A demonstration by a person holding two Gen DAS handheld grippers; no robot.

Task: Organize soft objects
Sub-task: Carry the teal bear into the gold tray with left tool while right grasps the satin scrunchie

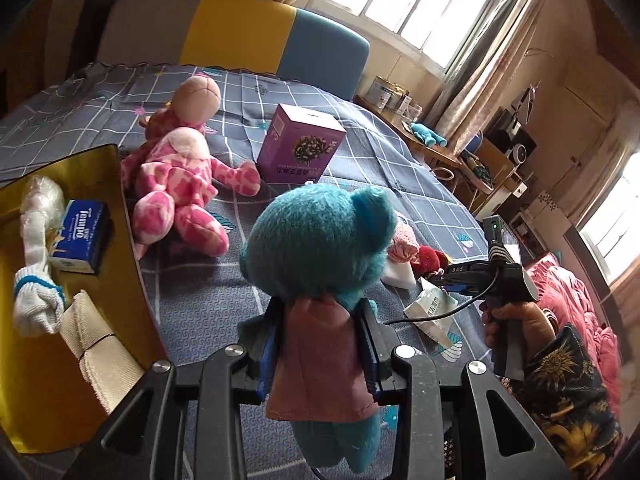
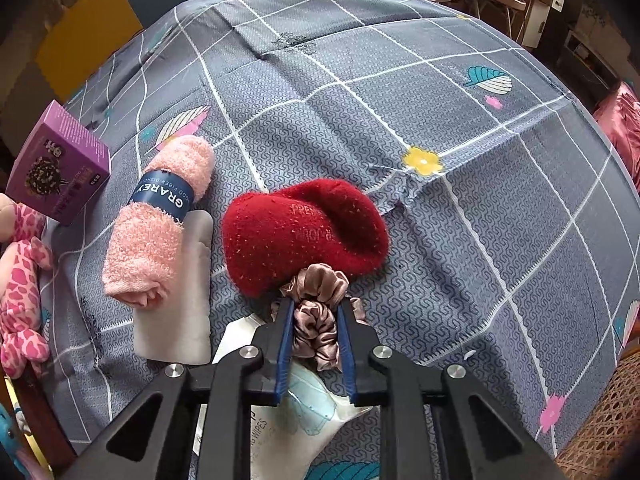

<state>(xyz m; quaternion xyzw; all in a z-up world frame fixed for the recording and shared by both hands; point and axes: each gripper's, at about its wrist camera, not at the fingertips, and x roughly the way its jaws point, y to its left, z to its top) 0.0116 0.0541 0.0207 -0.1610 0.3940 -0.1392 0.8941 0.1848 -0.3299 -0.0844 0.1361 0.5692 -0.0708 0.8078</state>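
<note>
My left gripper (image 1: 320, 320) is shut on a teal plush toy (image 1: 320, 236) with a pink dress, held above the bed next to the yellow bin (image 1: 120, 208). My right gripper (image 2: 316, 308) is shut on a mauve satin scrunchie (image 2: 316, 320), over a wipes pack (image 2: 300, 412) and just in front of a red knitted sock (image 2: 304, 232). A rolled pink towel (image 2: 160, 216) lies on a white sponge (image 2: 180, 320). A pink spotted plush (image 1: 180, 176) sits by the bin. The right gripper (image 1: 440, 276) also shows in the left wrist view.
The bin holds a white sock (image 1: 36, 264), a blue tissue pack (image 1: 80, 240) and a folded cream cloth (image 1: 100, 356). A purple box (image 1: 300, 144) stands on the grey checked bedspread (image 2: 440, 100). A cluttered desk (image 1: 440, 148) and pink quilt (image 1: 568, 304) are to the right.
</note>
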